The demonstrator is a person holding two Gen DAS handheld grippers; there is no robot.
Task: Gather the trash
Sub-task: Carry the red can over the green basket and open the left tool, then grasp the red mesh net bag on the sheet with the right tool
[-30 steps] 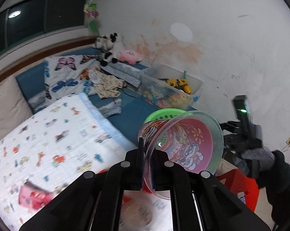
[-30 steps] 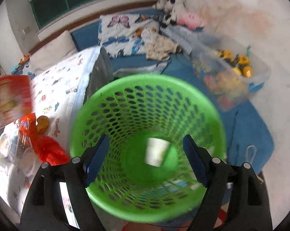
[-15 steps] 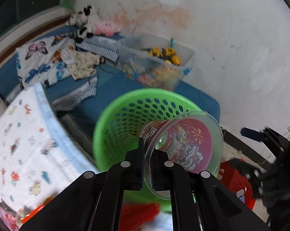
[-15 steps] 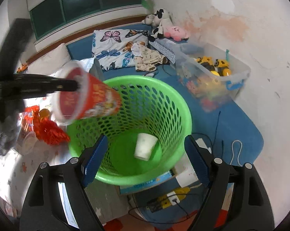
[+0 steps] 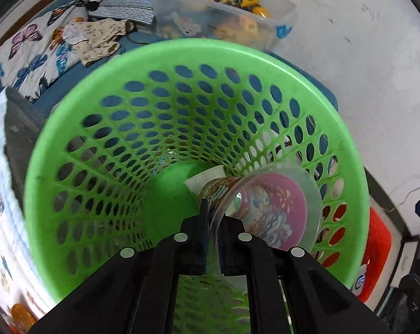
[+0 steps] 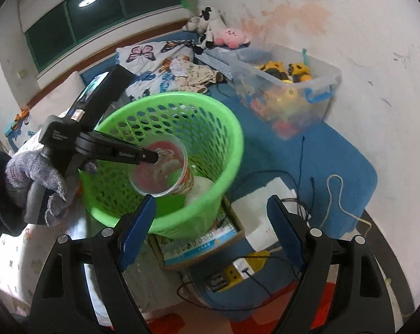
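My left gripper (image 5: 213,222) is shut on the rim of a clear printed plastic cup (image 5: 268,208), held inside the mouth of the green perforated basket (image 5: 70,128). A white paper cup (image 5: 207,179) lies at the basket's bottom. In the right wrist view the same left gripper (image 6: 154,157), held by a gloved hand (image 6: 34,172), pinches the printed cup (image 6: 162,171) over the basket (image 6: 218,139). My right gripper (image 6: 210,217) stands open and holds nothing, in front of the basket.
A clear bin of toys (image 6: 288,89) stands by the wall on the blue mattress (image 6: 315,156). A power strip (image 6: 235,274), cables and a book (image 6: 198,246) lie below the basket. Patterned bedding (image 5: 4,222) is to the left. A red stool (image 5: 377,253) stands at right.
My left gripper carried the printed cup from above the bed down into the basket's mouth and tipped downward. The right gripper drew back from the basket, which now looks smaller and farther left.
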